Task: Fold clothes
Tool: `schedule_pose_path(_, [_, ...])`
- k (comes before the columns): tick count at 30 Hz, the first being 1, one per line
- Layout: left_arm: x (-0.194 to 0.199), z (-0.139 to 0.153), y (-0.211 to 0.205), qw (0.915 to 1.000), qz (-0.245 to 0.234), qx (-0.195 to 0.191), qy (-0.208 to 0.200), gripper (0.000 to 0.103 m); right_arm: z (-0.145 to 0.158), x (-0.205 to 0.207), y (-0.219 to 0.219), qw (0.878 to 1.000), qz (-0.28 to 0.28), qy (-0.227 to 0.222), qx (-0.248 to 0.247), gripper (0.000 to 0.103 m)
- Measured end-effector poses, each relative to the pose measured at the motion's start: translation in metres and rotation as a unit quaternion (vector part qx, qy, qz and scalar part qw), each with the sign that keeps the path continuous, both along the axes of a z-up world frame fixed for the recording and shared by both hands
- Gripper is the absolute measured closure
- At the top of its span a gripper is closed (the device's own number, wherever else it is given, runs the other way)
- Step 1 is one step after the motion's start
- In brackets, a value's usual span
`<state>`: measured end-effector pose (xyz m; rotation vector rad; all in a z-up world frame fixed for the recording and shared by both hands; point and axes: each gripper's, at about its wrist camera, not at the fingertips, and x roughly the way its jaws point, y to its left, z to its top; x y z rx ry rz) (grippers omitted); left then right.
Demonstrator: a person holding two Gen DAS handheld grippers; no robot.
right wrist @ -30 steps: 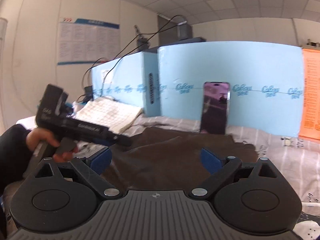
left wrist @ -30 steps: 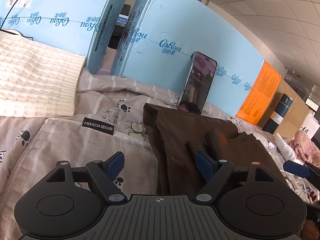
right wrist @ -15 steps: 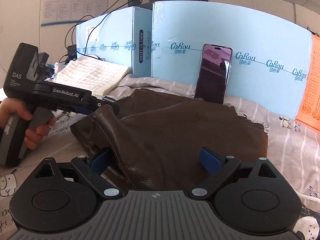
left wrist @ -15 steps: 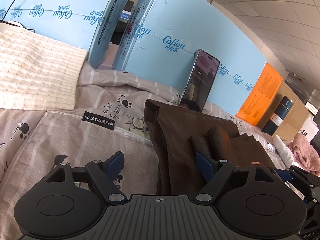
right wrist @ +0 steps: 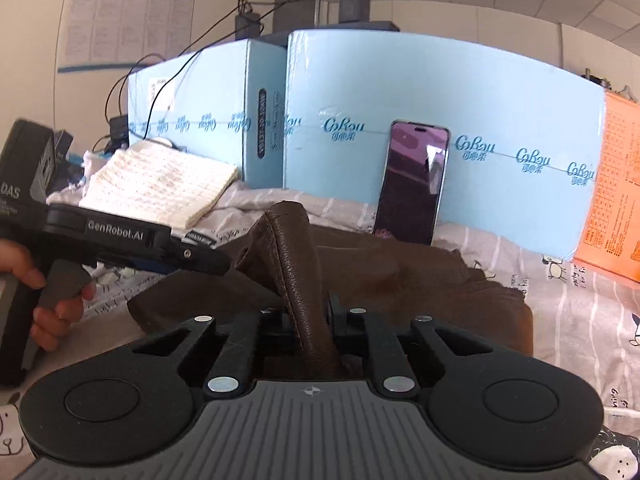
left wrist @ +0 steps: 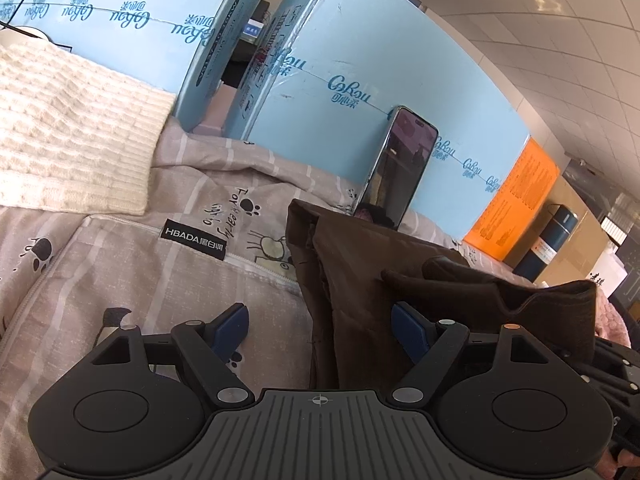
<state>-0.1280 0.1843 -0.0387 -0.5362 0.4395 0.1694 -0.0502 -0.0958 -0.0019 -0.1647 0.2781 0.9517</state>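
We see right claw [right wrist: 312, 320] clamped on brown garment [right wrist: 400, 280] fold — left claw [left wrist: 320, 328] spread wide, empty, beside garment's left edge.

My left gripper [right wrist: 208, 262] is matte black, lettered "GenRobot.AI" and "DAS" in white, with blue finger pads [left wrist: 230, 326]. My right gripper [right wrist: 310, 316] shows silver screws and a ribbed grey deck.
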Motion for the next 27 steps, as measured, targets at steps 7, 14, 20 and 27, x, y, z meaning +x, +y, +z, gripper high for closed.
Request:
schedule_pose_path(7, [0.029, 0.001, 0.011, 0.9998, -0.018, -0.002, 0.008, 0.023, 0.029, 0.014, -0.058, 0.986, -0.079, 0.002, 0.145, 0.094])
schedule_pose_path(14, [0.086, 0.008, 0.053, 0.998, -0.046, 0.032, 0.03, 0.023, 0.027, 0.026, -0.125, 0.954, -0.191, 0.0, 0.233, 0.094])
schedule_pose_path(20, [0.118, -0.006, 0.063, 0.9859, -0.165, -0.025, 0.017, 0.022, 0.004, 0.044, -0.17, 0.926, -0.285, 0.064, 0.238, 0.093])
schedule_pose_path(27, [0.127, -0.011, 0.052, 0.9714, -0.234, -0.037, -0.005, 0.028, -0.033, 0.073, -0.207, 0.875, -0.342, 0.206, 0.275, 0.051])
